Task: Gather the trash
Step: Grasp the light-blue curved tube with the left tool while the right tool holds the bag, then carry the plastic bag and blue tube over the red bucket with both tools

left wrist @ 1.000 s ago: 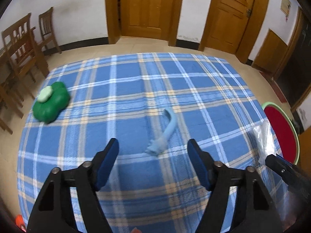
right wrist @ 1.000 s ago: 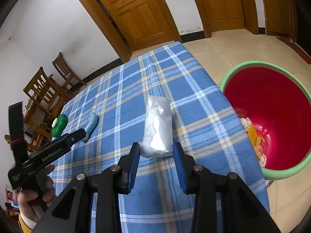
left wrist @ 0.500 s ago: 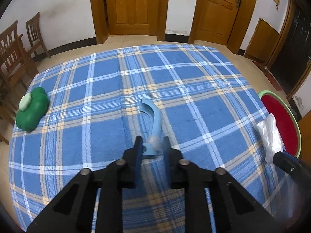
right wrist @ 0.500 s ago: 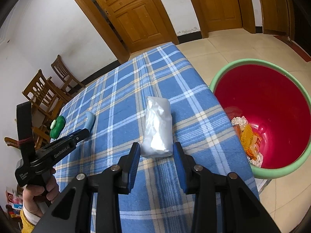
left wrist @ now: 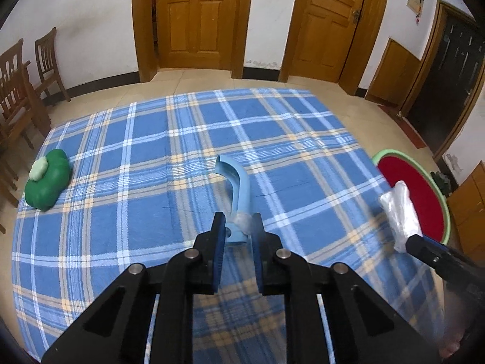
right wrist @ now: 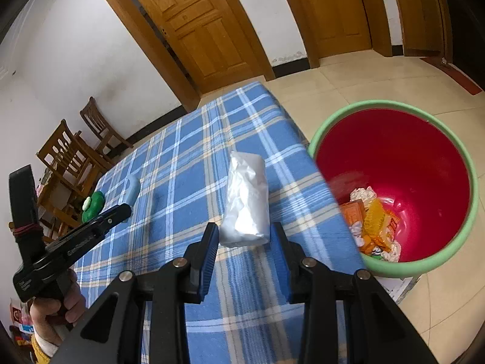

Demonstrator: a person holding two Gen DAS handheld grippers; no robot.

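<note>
My left gripper (left wrist: pixel 238 223) is shut on the near end of a curved light-blue plastic piece (left wrist: pixel 239 185) and holds it above the blue plaid table (left wrist: pixel 127 182). My right gripper (right wrist: pixel 244 236) is shut on a crumpled white plastic bag (right wrist: pixel 247 203), held near the table's right edge. The bag also shows in the left wrist view (left wrist: pixel 400 209). A red bin with a green rim (right wrist: pixel 394 163) stands on the floor to the right of the table, with wrappers and paper at its bottom.
A green clover-shaped object (left wrist: pixel 47 180) lies at the table's left edge. Wooden chairs (left wrist: pixel 21 91) stand left of the table. Wooden doors (left wrist: pixel 194 18) line the far wall. The floor is beige tile.
My left gripper went from wide open to shut on the blue piece and lifted it. My right gripper, holding the white bag, moved closer to the red bin.
</note>
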